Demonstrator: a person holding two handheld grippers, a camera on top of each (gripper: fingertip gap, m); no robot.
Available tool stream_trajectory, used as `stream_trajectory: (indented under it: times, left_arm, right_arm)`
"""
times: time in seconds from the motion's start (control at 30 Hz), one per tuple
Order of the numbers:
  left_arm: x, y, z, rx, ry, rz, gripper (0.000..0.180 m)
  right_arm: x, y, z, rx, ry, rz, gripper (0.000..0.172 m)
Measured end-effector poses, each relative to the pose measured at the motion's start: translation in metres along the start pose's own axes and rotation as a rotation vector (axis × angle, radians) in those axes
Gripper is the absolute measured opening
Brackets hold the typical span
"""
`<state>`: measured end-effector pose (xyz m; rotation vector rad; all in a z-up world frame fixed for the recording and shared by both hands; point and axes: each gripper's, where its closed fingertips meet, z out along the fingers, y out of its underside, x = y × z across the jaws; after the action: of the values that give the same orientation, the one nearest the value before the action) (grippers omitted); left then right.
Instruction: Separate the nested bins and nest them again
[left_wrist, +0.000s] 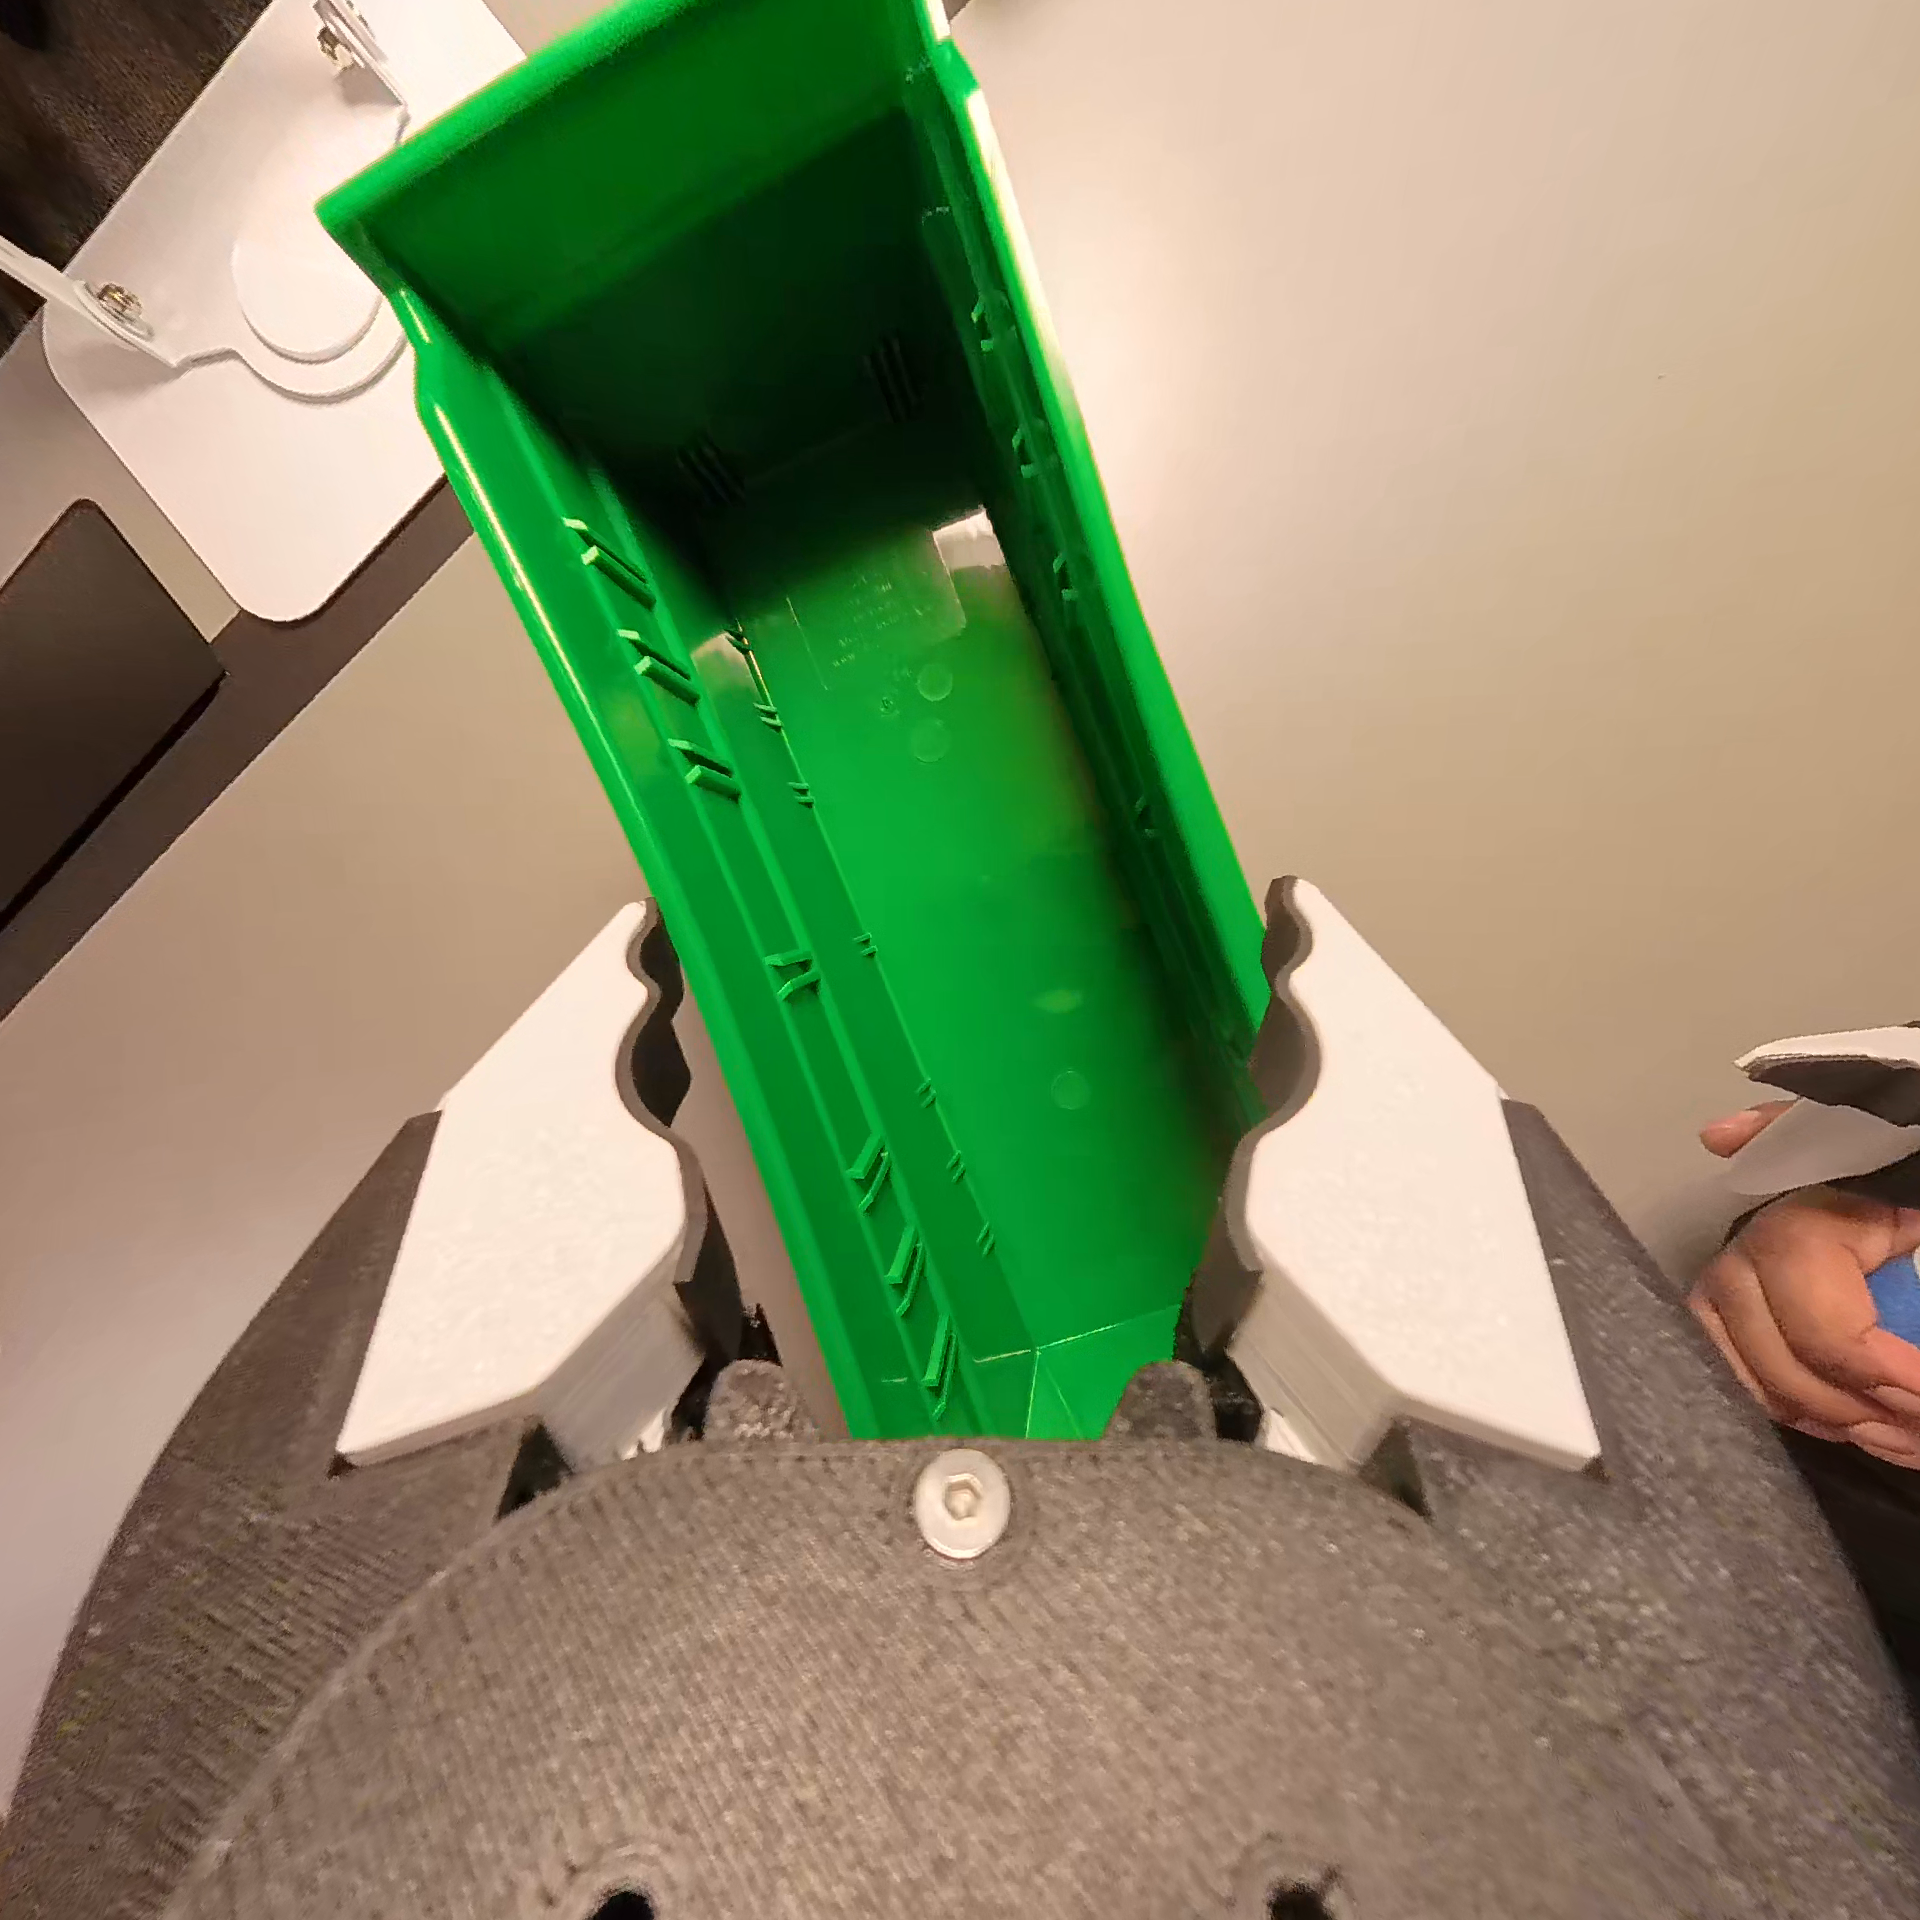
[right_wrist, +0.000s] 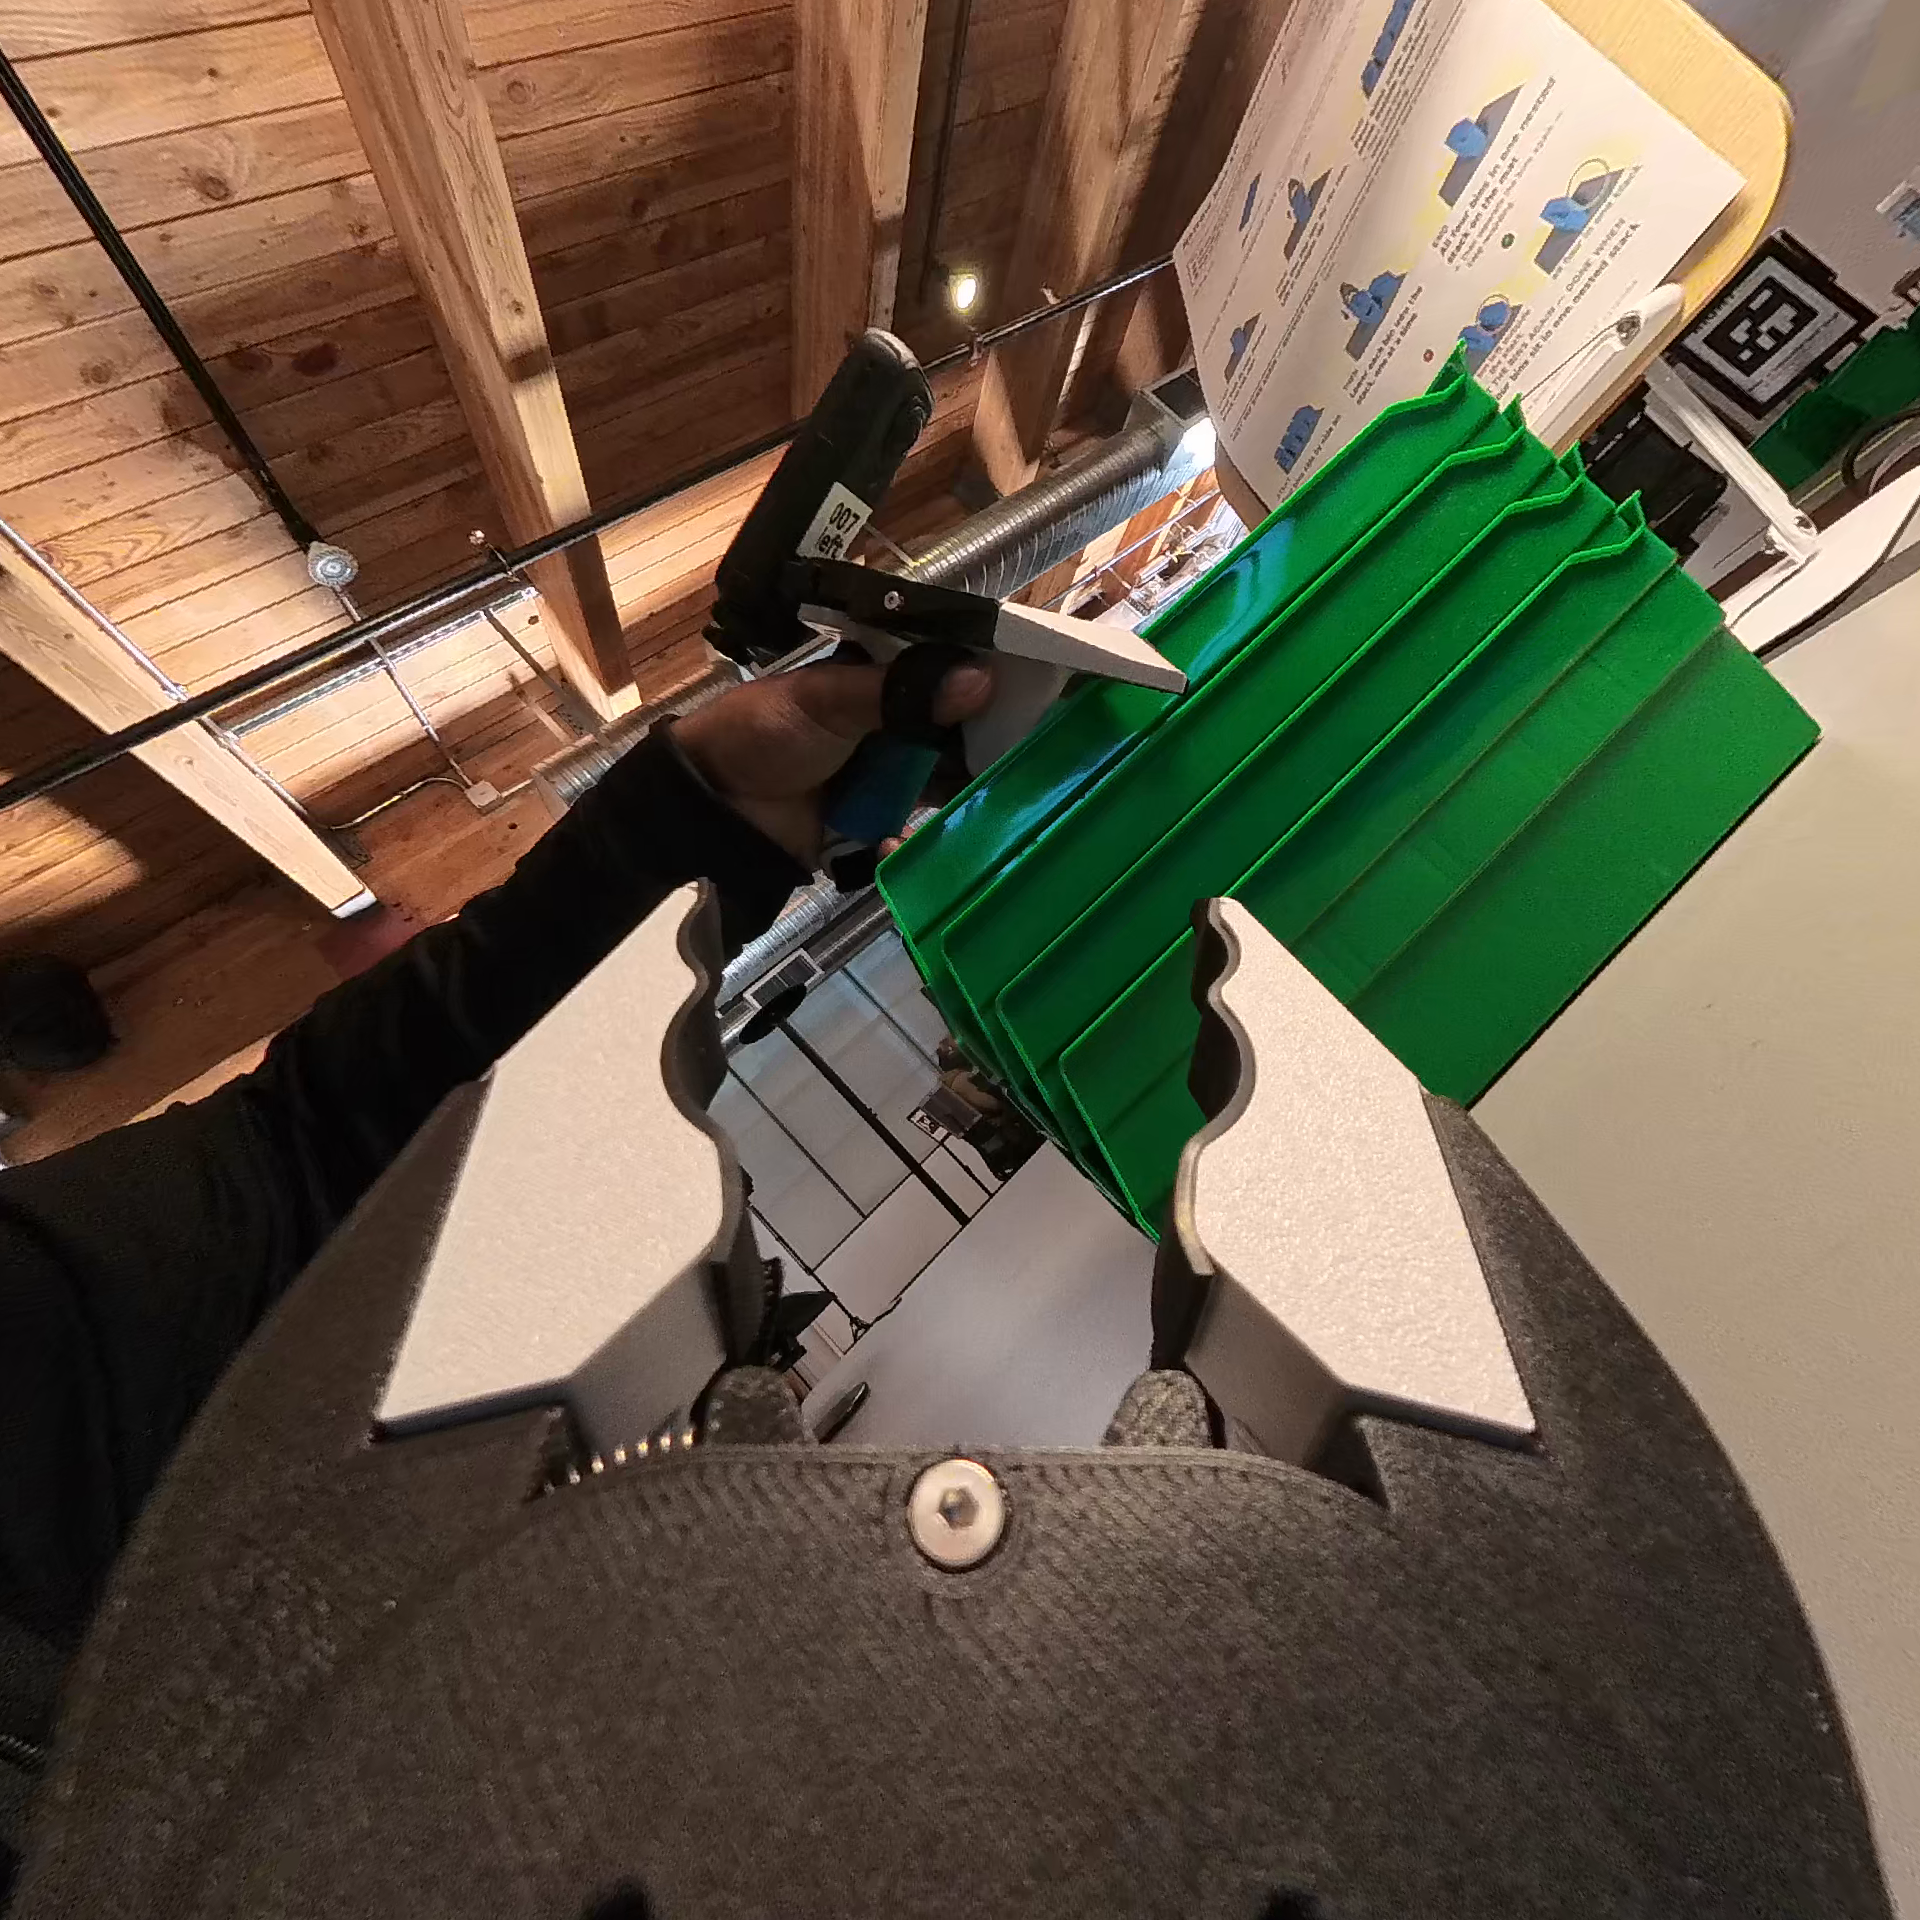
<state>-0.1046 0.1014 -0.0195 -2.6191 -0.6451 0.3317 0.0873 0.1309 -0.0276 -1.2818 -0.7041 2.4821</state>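
A long green bin (left_wrist: 935, 935) fills the left wrist view, open side towards the camera. My left gripper (left_wrist: 961, 904) straddles its near end, with both pads against the side rims. The right wrist view shows this bin as the innermost of several nested green bins (right_wrist: 1455, 779) standing on the table, with my left gripper (right_wrist: 1081, 665) at the stack's top. My right gripper (right_wrist: 956, 904) is open and holds nothing. The stack's near corner lies just inside its right finger (right_wrist: 1299, 1143). It also shows at the right edge of the left wrist view (left_wrist: 1829, 1081).
The beige table (left_wrist: 1558, 520) lies around the bins. A white metal plate with brackets (left_wrist: 260, 312) sits at its far left. An illustrated sheet on a board (right_wrist: 1434, 208) and a black-and-white marker tag (right_wrist: 1766, 322) stand behind the stack. A hand (left_wrist: 1808, 1320) is at the right.
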Motion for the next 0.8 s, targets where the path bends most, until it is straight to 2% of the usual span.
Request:
stream_trajectory:
  times: [0.33,0.7,0.8]
  left_arm:
    - [-0.003,-0.001,-0.010,0.010,-0.050,0.071,0.100]
    - [-0.003,-0.012,-0.038,0.047,-0.028,0.087,0.103]
    - [-0.003,-0.006,-0.039,0.022,-0.003,0.075,0.108]
  right_arm:
    - [-0.001,0.000,0.000,0.004,-0.016,0.020,0.091]
    - [-0.001,0.000,0.000,0.005,-0.015,0.014,0.091]
    - [-0.001,0.000,0.000,0.005,-0.014,0.013,0.090]
